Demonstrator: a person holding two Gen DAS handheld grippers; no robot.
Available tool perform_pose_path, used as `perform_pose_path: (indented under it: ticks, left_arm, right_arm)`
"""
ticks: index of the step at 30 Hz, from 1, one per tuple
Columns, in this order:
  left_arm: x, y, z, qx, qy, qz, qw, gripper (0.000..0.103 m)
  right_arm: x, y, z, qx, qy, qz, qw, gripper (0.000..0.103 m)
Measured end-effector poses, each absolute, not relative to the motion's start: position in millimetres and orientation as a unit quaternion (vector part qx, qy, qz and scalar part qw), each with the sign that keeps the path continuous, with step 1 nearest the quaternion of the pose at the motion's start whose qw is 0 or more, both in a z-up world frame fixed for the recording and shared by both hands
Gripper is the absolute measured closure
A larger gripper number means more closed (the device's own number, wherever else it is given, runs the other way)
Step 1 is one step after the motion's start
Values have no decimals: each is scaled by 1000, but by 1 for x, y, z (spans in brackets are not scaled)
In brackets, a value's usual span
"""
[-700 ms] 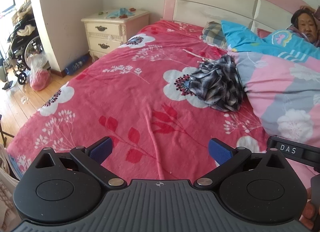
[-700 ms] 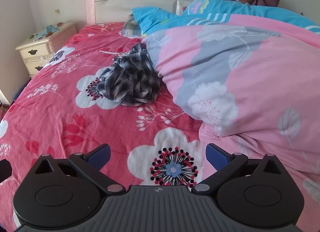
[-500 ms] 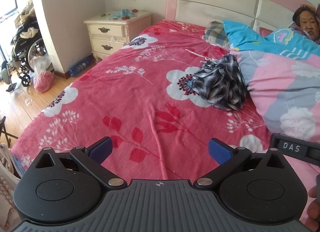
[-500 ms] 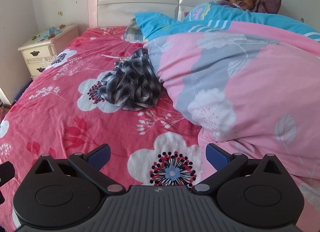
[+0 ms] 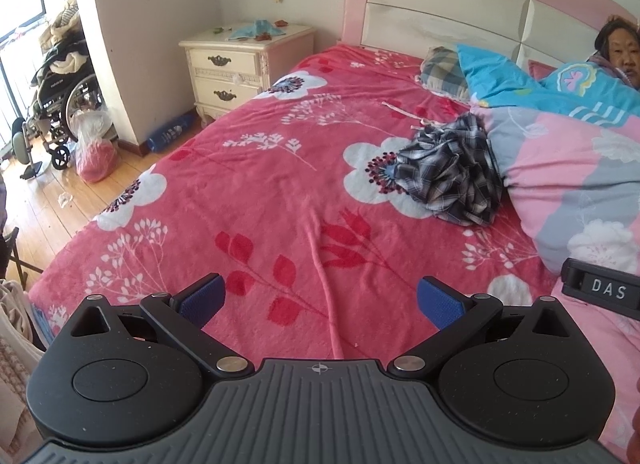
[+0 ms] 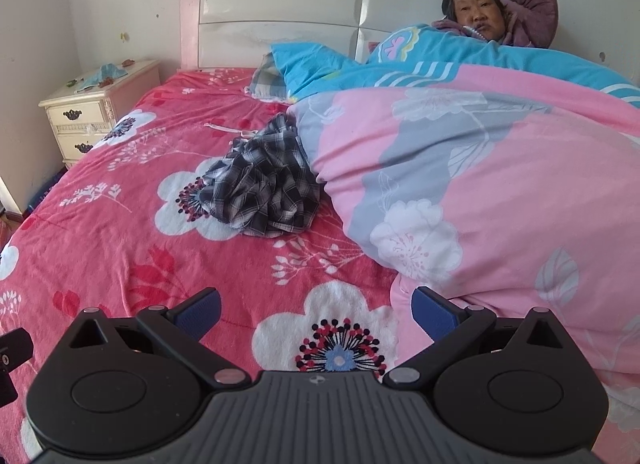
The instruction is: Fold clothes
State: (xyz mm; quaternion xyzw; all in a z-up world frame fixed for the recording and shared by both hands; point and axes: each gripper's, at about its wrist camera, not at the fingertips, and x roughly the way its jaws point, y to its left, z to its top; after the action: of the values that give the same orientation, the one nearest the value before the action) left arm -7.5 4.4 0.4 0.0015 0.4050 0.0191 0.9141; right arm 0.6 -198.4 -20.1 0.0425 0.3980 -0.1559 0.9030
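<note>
While both tongs hang over the bed with nothing between their pads, the risks sit ahead of them.
Left tongs (image 5: pixel 318 298): spread wide, empty, above the red floral bedspread (image 5: pixel 280 192).
Right tongs (image 6: pixel 316 310): spread wide, empty, just left of the pink quilt (image 6: pixel 500 192).
Garment: the plaid garment (image 6: pixel 264 188) lies crumpled well ahead of both tongs, right of the left pair's line, slightly left of the right pair's, its far-right edge touching the quilt.
Risk, wrong cloth: a pinch near that edge could catch quilt or bedspread along with it.
Risk, bunching: gripping the heap's middle would likely lift several layers, hiding hems.
Risk, drawstring: the pale cord (image 5: pixel 404 112) beyond the heap may snag.
Risk, person: someone (image 6: pixel 500 8) lies under the quilt; tugging it could disturb them.
</note>
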Motion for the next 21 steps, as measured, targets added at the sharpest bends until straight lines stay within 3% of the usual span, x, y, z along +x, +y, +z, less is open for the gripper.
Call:
perform_pose_path:
  ticks: [21]
  left_arm:
    - [-21,8,5,-11,410,34,911,0]
  right_arm:
    - [-13,-190,-5,31,385,-150,910,0]
